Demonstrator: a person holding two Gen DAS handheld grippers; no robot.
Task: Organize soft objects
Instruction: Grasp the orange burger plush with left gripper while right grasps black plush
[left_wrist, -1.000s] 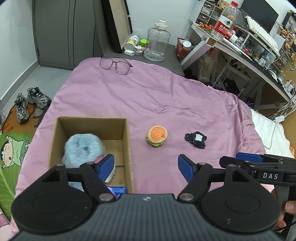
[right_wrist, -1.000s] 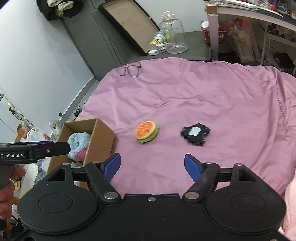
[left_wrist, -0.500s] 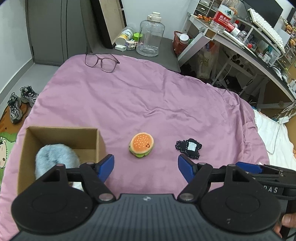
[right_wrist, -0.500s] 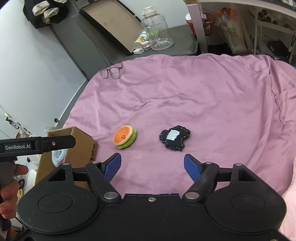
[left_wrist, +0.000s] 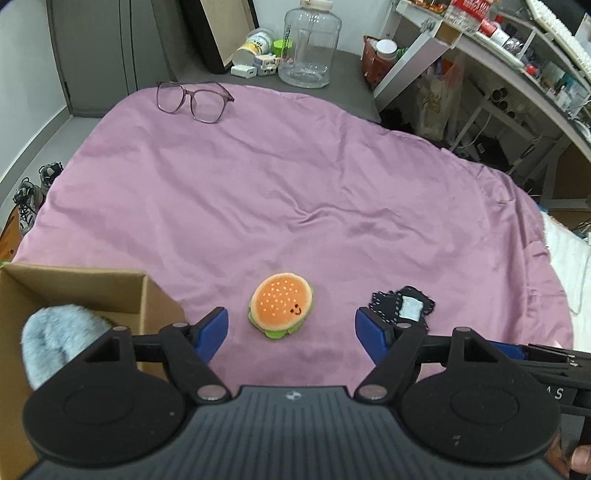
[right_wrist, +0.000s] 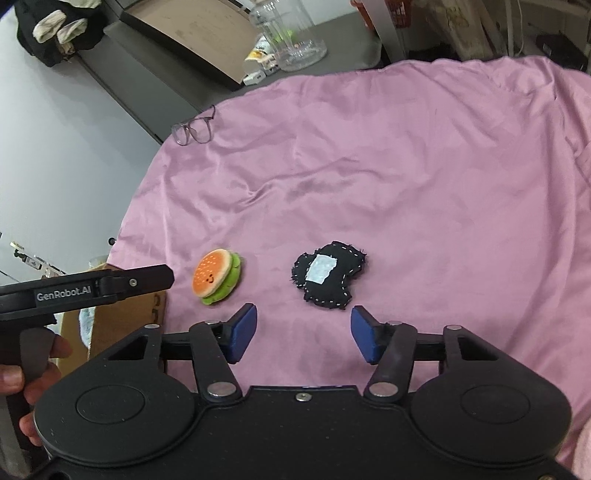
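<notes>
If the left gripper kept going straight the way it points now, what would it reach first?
Most likely the burger plush: it lies just ahead between the open left gripper fingers, on the pink sheet. Depth is hard to judge.

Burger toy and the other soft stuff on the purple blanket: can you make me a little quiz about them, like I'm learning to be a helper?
1. True or false: the burger toy is already inside the cardboard box.
2. What lies nearest the right gripper?
A. the glasses
B. the black patch toy
C. the fluffy blue toy
3. Fill in: both the left gripper and the right gripper are ____ and hold nothing.

Key:
1. False; it lies on the purple blanket, beside the box.
2. B
3. open
</notes>
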